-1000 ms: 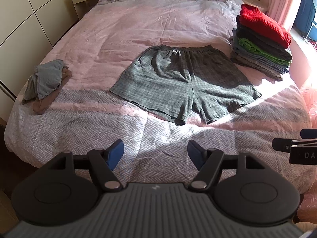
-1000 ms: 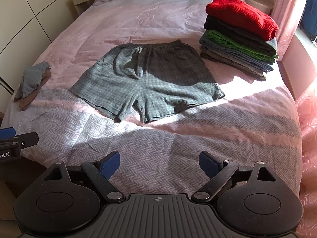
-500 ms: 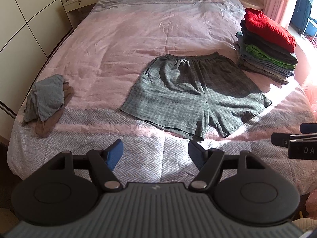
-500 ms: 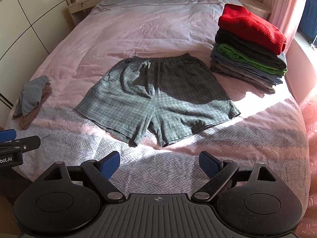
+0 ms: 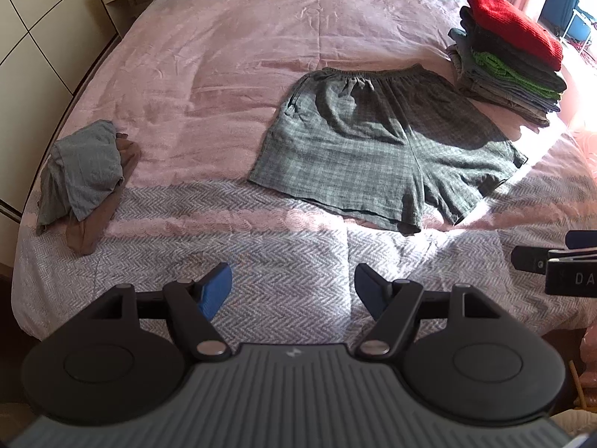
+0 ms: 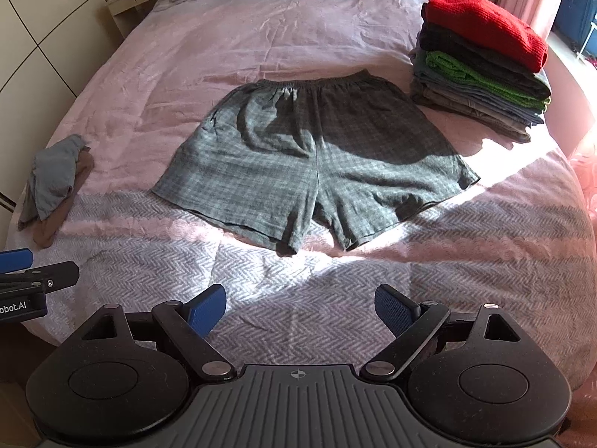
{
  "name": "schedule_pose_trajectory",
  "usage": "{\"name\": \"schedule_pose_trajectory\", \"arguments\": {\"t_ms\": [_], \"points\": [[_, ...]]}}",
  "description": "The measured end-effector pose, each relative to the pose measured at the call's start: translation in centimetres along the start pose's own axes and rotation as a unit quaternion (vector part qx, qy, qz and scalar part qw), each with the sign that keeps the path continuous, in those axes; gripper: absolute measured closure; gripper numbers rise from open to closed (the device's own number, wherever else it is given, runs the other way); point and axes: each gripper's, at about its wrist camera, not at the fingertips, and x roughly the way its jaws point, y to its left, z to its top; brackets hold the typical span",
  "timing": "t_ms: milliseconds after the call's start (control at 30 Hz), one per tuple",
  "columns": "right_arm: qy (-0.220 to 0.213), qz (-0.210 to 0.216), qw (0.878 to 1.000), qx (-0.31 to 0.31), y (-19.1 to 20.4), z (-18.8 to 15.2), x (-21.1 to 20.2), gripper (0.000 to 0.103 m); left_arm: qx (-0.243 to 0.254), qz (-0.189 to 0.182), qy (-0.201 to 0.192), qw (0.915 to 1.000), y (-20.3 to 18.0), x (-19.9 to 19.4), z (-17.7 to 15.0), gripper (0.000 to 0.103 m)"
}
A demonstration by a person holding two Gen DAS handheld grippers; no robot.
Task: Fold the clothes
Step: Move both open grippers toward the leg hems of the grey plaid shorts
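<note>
Plaid shorts (image 5: 377,142) are lying flat in the middle of the bed (image 5: 238,56), waistband pointing away from me, both legs pointing back at me, the hems just touching the herringbone strip of the cover. Part of them is in shadow, the rest in sun. My left gripper (image 5: 293,291) hangs above the near edge of the bed, jaws spread wide, nothing between them. Same story for my right gripper (image 6: 300,308): jaws spread, empty, well short of the shorts.

Off to the right of the shorts, near but not touching, is a stack of folded clothes (image 6: 481,63) with a red knit (image 6: 485,22) on top and something green partway down. Way over on the left edge there's a small crumpled heap (image 5: 84,175), grey-blue on top of brownish.
</note>
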Motion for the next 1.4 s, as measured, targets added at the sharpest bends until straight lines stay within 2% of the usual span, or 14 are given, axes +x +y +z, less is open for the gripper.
{"name": "schedule_pose_trajectory", "arguments": {"t_ms": [267, 467, 633, 967, 1100, 1400], "points": [[0.04, -0.009, 0.999, 0.009, 0.9, -1.7, 2.4, 0.014, -0.008, 0.0, 0.038, 0.9992, 1.7, 2.4, -1.0, 0.034], [0.061, -0.014, 0.998, 0.022, -0.5, -1.3, 4.1, 0.014, -0.009, 0.004, 0.058, 0.9983, 0.9, 4.3, 0.4, 0.034], [0.072, -0.004, 0.997, 0.025, -2.0, 1.0, 6.1, 0.014, -0.016, 0.014, 0.06, 0.998, -0.3, 5.5, 3.0, 0.034], [0.039, 0.016, 0.999, 0.034, -8.1, 7.5, 10.0, 0.014, -0.025, 0.033, 0.071, 0.9966, -3.1, 10.3, 9.1, 0.033], [0.036, 0.012, 0.998, 0.045, -10.8, 9.4, 12.0, 0.014, -0.028, 0.031, 0.076, 0.9962, -4.0, 12.5, 10.7, 0.033], [0.014, 0.039, 0.993, 0.109, -16.3, 11.6, 17.1, 0.014, -0.021, 0.002, 0.081, 0.9965, -5.2, 19.0, 12.8, 0.033]]}}
